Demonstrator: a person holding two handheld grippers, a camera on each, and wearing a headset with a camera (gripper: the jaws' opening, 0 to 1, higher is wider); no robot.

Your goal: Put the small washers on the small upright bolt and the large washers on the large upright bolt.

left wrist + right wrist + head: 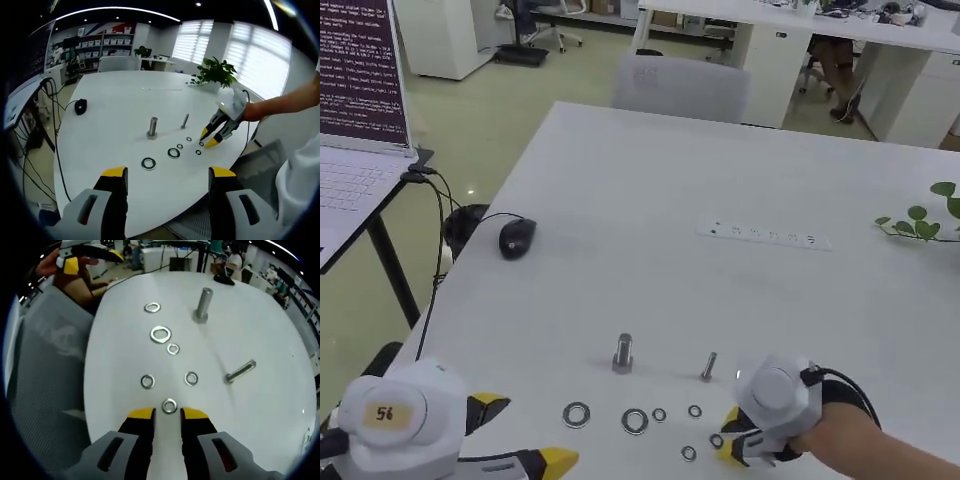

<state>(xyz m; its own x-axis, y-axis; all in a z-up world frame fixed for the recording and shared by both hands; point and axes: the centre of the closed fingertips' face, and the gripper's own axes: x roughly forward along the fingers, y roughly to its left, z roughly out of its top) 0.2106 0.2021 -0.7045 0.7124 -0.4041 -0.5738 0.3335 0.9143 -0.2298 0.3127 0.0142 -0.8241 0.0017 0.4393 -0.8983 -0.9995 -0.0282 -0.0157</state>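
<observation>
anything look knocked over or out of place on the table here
Nothing stands out. The large bolt and small bolt both stand upright, and all six washers lie flat on the table, none on a bolt yet.

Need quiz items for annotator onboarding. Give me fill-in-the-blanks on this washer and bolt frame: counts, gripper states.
1. Lying flat on the table are two large washers and ___ small ones.
2. Washers threaded on the large bolt or the small bolt number ___.
3. The right gripper has its tips at a ___ washer.
4. The left gripper holds its jaws wide ___.
Missing: four; zero; small; open.
</observation>
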